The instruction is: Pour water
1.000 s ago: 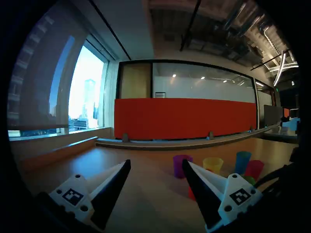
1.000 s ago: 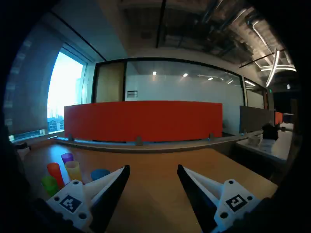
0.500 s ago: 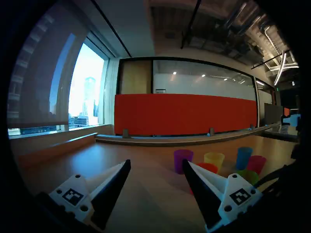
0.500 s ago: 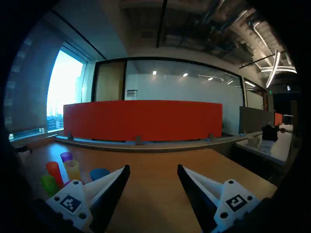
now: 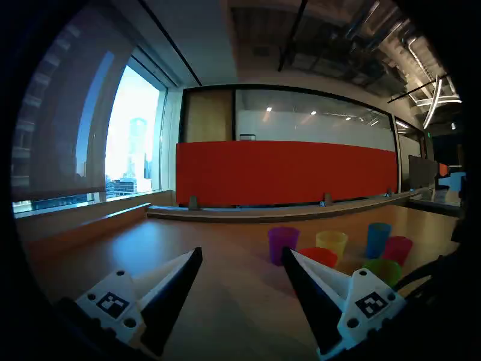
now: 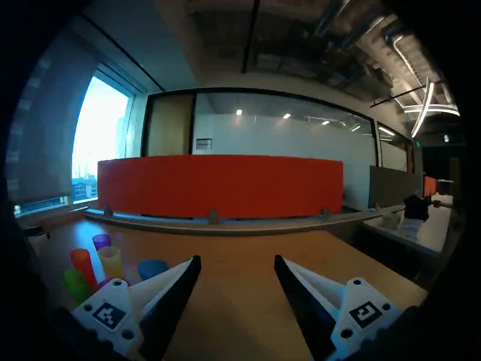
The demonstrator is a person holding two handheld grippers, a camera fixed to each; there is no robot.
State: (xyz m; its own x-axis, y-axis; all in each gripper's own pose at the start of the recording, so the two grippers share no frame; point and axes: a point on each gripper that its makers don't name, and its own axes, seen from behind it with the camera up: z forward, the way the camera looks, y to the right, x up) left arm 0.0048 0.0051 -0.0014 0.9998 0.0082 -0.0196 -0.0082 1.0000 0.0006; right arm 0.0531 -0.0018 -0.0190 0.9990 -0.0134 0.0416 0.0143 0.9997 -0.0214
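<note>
Several coloured plastic cups stand together on the wooden table. In the left gripper view they sit ahead and to the right: a purple cup (image 5: 282,243), a yellow cup (image 5: 331,243), a blue cup (image 5: 377,239), a pink cup (image 5: 397,249), an orange cup (image 5: 318,256) and a green cup (image 5: 381,271). My left gripper (image 5: 242,256) is open and holds nothing. In the right gripper view the cups are low on the left: orange (image 6: 82,266), yellow (image 6: 110,261), purple (image 6: 101,242), green (image 6: 75,284), blue (image 6: 152,268). My right gripper (image 6: 237,262) is open with nothing between its fingers.
The wooden table (image 5: 180,246) ends at a red divider panel (image 5: 282,171) at the back. A bright window (image 5: 129,150) lies to the left. Another desk with items (image 6: 415,225) stands off to the right.
The left gripper view has risen a little, so more of the orange and green cups shows over the right finger. The right gripper view has barely shifted.
</note>
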